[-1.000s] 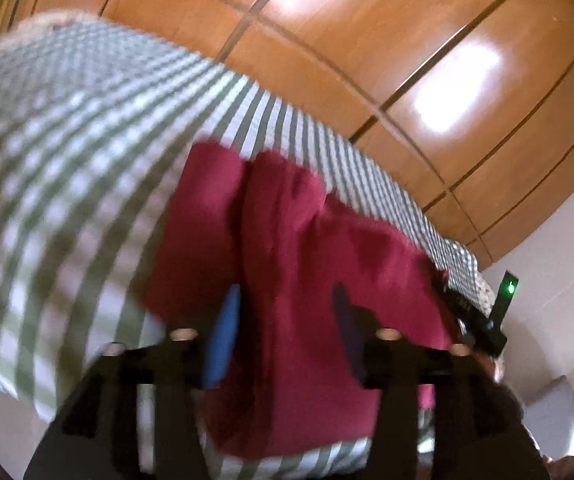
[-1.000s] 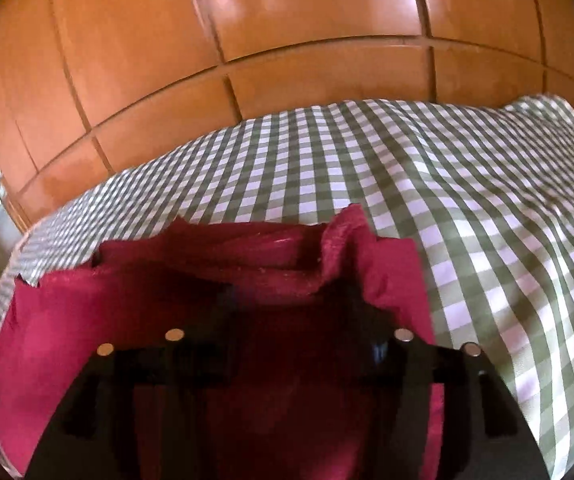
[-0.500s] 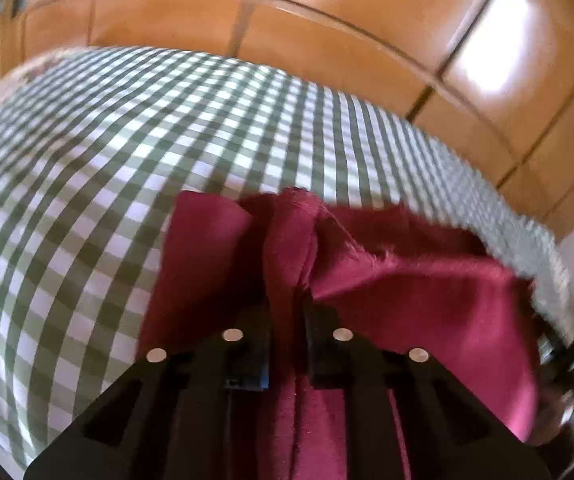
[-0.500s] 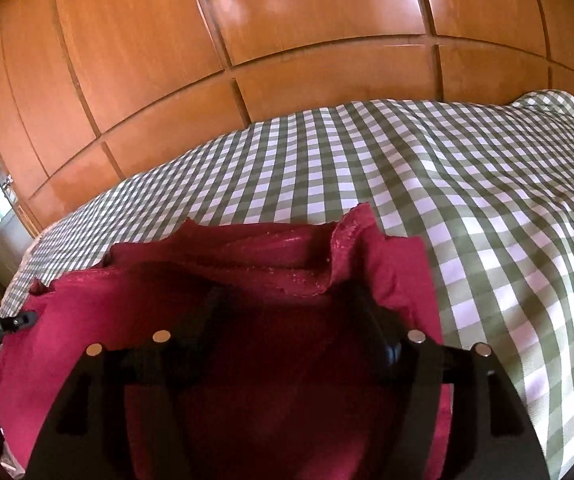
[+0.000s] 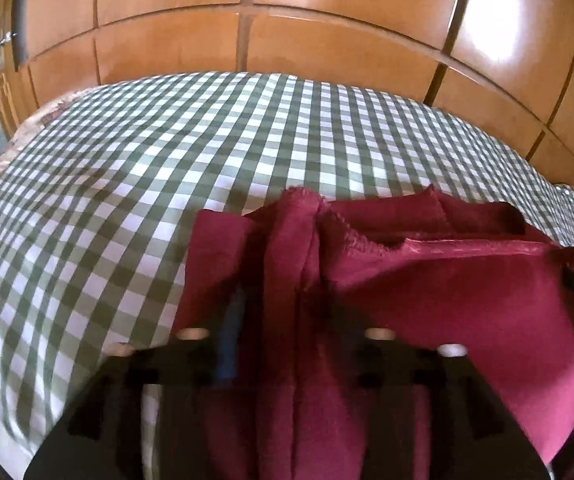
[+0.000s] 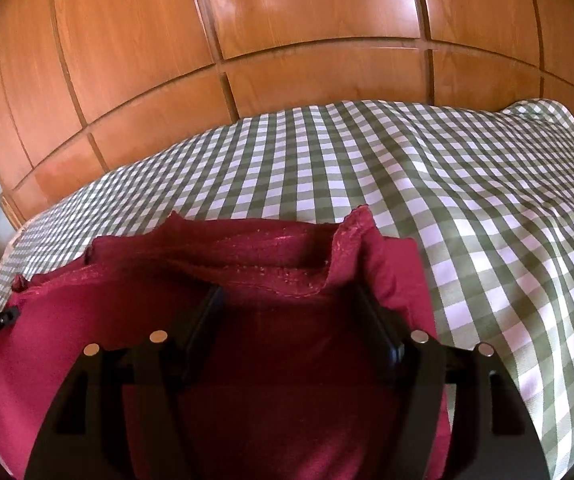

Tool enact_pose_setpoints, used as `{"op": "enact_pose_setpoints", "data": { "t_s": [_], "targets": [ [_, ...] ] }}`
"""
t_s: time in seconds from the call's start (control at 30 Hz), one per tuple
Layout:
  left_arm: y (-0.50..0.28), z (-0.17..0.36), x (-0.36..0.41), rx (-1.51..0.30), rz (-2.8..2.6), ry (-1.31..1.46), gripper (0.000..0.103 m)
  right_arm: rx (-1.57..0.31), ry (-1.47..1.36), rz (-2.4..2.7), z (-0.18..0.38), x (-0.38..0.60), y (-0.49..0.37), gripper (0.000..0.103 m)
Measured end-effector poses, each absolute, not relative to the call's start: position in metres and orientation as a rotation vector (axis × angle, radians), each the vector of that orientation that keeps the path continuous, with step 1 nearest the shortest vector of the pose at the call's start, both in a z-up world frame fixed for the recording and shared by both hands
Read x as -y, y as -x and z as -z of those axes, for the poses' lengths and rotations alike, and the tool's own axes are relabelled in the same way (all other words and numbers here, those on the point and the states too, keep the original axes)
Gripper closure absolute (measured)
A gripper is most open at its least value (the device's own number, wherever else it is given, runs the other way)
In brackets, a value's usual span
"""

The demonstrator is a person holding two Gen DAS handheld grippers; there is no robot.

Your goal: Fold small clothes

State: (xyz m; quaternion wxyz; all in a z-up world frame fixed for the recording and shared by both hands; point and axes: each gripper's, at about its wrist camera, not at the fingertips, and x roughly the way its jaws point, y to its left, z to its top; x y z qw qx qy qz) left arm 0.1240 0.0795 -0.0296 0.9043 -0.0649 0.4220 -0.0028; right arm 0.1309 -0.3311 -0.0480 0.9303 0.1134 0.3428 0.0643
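One red cloth (image 5: pixel 427 280), two claws

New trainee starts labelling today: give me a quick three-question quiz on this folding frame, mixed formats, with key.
1. True or false: the maroon cloth lies on a green-and-white checked bedcover.
2. Multiple choice: the right gripper has its jaws
A. shut flat on a cloth edge
B. spread wide, with cloth between the fingers
C. out of view
3. Fill in: behind the bed stands a panelled ____ wardrobe.

In the left wrist view, motion blur smears the left gripper, so no question is posed on its jaws.

Key: 1 true; 2 B; 3 wooden.
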Motion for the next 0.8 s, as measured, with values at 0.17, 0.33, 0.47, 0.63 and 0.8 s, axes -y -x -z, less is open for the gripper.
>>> {"op": "enact_pose_setpoints", "data": {
  "t_s": [0.17, 0.33, 0.47, 0.63, 0.8],
  "targets": [
    [-0.11, 0.016, -0.075, -0.842, -0.009, 0.134, 0.04, -0.701, -0.221, -0.126, 0.048, 0.329, -0.13, 0.033],
    [-0.102, -0.003, -0.06, -0.8, -0.023, 0.135, 0.029, -0.695, -0.21, -0.118, 0.046, 0.328, -0.129, 0.026],
    [-0.103, -0.011, -0.042, -0.741, 0.001, 0.104, 0.027, -0.694, -0.206, -0.117, 0.046, 0.328, -0.129, 0.025],
    [-0.127, 0.024, -0.032, -0.802, -0.072, -0.024, 0.027, -0.688, -0.207, -0.114, 0.046, 0.328, -0.128, 0.022],
    [-0.134, 0.054, -0.061, -0.836, -0.043, 0.13, 0.021, -0.686, -0.199, -0.109, 0.046, 0.328, -0.128, 0.022]
  ]
}}
